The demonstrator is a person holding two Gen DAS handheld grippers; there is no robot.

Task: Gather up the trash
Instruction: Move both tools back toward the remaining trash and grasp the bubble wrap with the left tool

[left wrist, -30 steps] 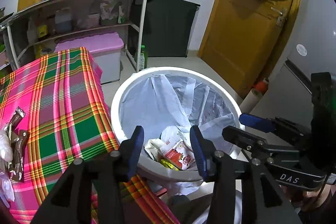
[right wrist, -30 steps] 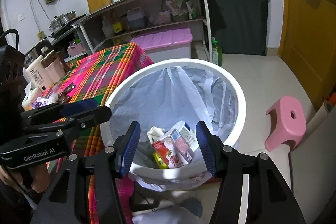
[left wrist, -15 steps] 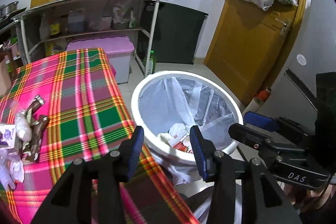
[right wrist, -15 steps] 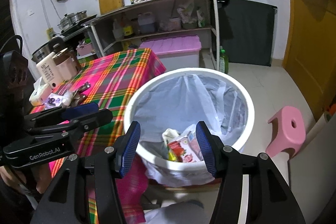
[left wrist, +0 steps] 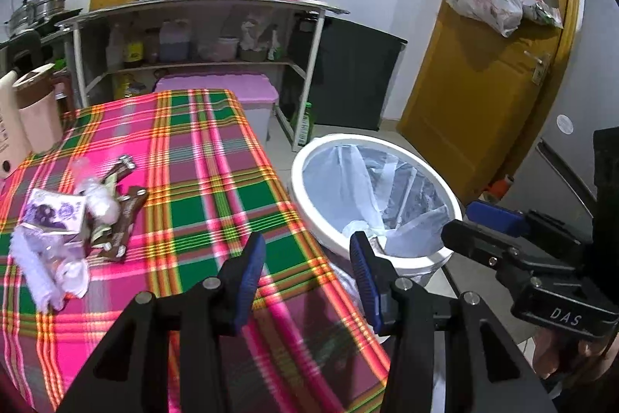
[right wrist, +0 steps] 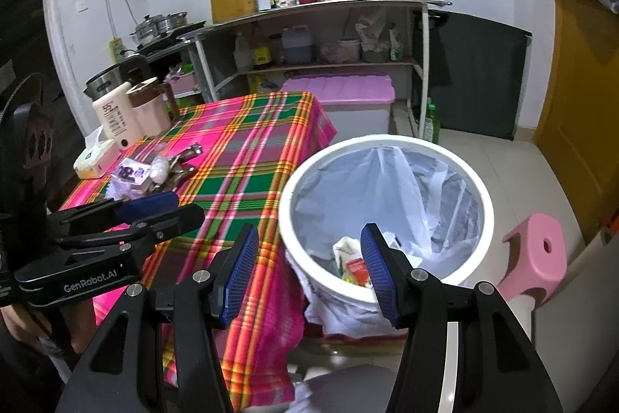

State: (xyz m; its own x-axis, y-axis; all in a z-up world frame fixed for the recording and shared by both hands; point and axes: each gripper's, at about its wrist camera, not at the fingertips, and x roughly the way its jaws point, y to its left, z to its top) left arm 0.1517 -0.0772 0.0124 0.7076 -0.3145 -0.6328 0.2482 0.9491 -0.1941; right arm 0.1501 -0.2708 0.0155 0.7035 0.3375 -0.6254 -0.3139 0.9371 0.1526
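Now the trash pile [left wrist: 73, 223] lies far left of the bin [left wrist: 371, 204], nearer the left gripper [left wrist: 305, 277] than the right gripper [right wrist: 309, 269], both gaping wide and empty.

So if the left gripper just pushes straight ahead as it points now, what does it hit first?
Probably the checked tablecloth: the open left gripper points at the table's edge nearest the white trash bin. Depth is unclear, so it might catch the bin's rim instead.
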